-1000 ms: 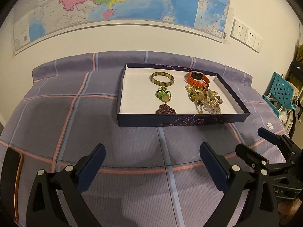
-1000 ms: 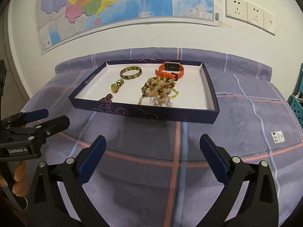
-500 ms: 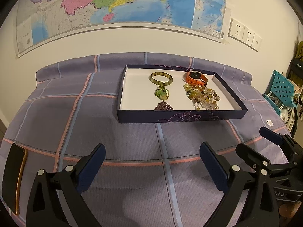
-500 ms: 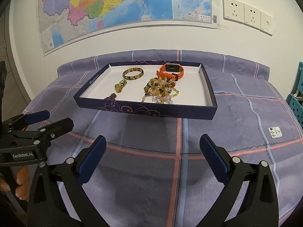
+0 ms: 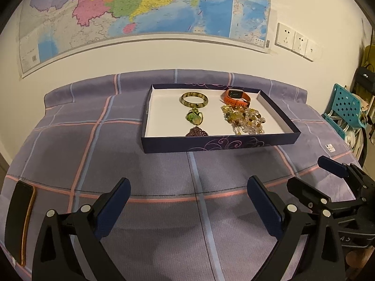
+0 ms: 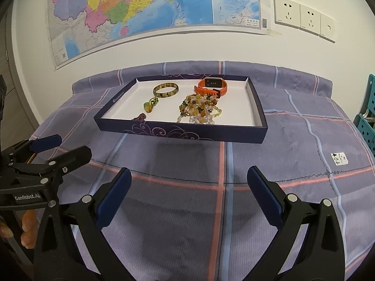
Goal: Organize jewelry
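Bangle (image 5: pixel 194 99) at tray (image 5: pixel 218 143) back beside orange watch (image 5: pixel 236 96), rigid, slick, light, likely best pinched across its rim; bead heap (image 5: pixel 245 119) looks floppy; left gripper (image 5: pixel 188 201) and right gripper (image 6: pixel 187 189) both agape, empty, near tray front.

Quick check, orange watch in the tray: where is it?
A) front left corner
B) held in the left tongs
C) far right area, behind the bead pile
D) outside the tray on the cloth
C: the orange watch lies inside the tray toward its far right, just behind the bead pile; both tongs are open and empty.
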Available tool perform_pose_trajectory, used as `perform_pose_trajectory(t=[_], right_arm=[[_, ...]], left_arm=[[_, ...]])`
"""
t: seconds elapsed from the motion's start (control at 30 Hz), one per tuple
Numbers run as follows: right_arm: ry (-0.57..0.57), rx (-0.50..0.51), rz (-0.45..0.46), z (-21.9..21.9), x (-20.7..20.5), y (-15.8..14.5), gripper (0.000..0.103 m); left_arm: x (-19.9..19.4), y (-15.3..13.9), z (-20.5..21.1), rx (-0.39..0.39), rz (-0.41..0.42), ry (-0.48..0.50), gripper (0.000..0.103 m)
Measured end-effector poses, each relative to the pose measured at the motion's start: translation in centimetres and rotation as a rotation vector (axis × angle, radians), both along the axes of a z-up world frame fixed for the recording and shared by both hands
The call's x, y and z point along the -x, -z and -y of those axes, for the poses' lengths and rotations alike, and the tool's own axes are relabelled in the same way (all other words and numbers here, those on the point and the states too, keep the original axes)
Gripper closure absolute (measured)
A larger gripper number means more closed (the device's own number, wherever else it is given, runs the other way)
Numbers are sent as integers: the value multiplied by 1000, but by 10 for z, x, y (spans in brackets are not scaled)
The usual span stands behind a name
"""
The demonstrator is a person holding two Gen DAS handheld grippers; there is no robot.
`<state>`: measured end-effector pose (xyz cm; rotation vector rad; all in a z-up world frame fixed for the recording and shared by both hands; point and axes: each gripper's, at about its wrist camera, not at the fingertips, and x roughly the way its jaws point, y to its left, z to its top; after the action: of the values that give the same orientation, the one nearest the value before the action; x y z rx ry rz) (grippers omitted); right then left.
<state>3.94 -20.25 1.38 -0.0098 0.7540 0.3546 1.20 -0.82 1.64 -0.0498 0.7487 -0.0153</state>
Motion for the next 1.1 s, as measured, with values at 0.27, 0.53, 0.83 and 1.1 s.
perform_pose_trajectory(t=[0.27,0.53,0.83,1.1], right_arm=[[3,-2,-1,0,3,0,6],[4,-4,-6,0,4,2,6],[1,-6,-14,0,3,3,6],[1,-17,-20,2,3,4,6]], left_arm=[[3,1,-1,13,-1,2,7],[2,4,-2,20,-12,-1,7],[4,4,0,-18,8,-6,16],[1,7,-4,26,-16,-13,7]])
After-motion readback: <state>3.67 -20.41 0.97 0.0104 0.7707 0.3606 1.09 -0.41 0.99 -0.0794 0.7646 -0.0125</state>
